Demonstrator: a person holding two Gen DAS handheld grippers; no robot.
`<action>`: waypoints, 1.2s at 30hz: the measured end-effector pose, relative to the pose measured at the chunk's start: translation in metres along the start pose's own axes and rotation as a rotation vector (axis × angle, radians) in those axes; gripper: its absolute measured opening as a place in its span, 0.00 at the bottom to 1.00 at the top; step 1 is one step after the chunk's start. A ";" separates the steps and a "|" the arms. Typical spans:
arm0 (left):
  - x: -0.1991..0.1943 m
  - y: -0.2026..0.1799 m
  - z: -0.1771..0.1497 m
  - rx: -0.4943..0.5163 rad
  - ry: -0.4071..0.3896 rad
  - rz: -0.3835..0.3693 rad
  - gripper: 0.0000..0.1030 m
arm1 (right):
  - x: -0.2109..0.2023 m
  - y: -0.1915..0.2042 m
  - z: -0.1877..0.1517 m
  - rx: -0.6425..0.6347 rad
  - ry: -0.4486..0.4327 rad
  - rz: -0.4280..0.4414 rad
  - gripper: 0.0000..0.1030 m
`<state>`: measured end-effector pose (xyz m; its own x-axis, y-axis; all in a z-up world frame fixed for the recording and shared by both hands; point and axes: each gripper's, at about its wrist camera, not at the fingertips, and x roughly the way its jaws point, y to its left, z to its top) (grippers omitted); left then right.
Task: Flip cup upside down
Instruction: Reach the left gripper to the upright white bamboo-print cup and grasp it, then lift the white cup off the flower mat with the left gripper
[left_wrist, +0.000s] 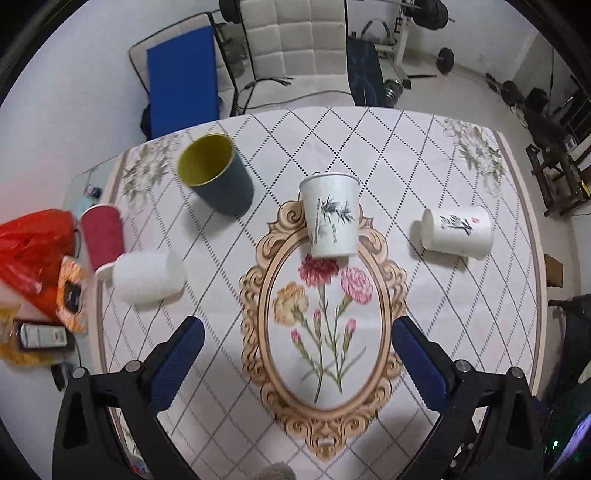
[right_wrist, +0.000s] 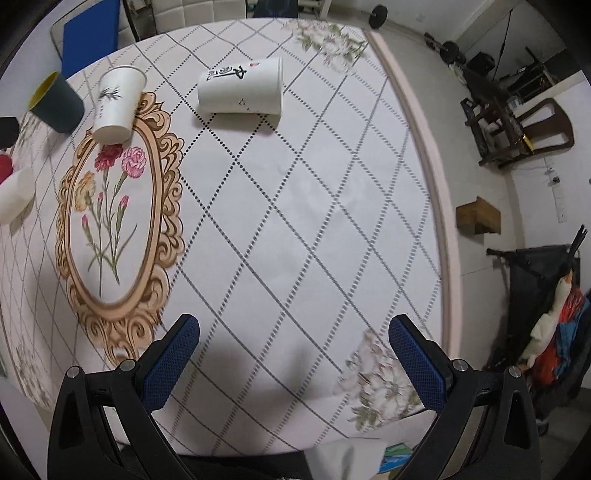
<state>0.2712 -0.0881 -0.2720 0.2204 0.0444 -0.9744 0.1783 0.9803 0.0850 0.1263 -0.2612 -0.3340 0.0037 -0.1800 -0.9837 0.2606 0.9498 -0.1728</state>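
A white paper cup with a bamboo print (left_wrist: 331, 218) stands upright on the table's middle, at the top of the oval flower motif; it also shows in the right wrist view (right_wrist: 117, 105). A white paper cup with black calligraphy (left_wrist: 458, 230) lies on its side to its right, also in the right wrist view (right_wrist: 242, 86). A dark teal cup with a yellow inside (left_wrist: 216, 175) stands upright to the left. My left gripper (left_wrist: 297, 360) is open and empty, well short of the bamboo cup. My right gripper (right_wrist: 293, 360) is open and empty over bare tablecloth.
A translucent white cup (left_wrist: 147, 277) and a red cup (left_wrist: 101, 236) lie at the table's left side, near a red plastic bag (left_wrist: 31, 247) and snack packets. The table's right edge (right_wrist: 441, 206) drops to the floor. A chair (left_wrist: 295, 48) stands behind the table.
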 end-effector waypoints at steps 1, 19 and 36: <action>0.007 0.000 0.007 0.004 0.010 -0.003 1.00 | 0.005 0.003 0.006 0.004 0.008 -0.003 1.00; 0.112 -0.008 0.094 -0.012 0.223 -0.146 1.00 | 0.052 0.035 0.084 -0.039 0.082 -0.054 1.00; 0.184 -0.036 0.104 0.044 0.345 -0.160 1.00 | 0.066 0.032 0.108 -0.056 0.117 -0.046 1.00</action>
<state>0.4051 -0.1352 -0.4328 -0.1474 -0.0389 -0.9883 0.2268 0.9713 -0.0721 0.2394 -0.2702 -0.3992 -0.1209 -0.1960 -0.9731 0.2036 0.9546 -0.2175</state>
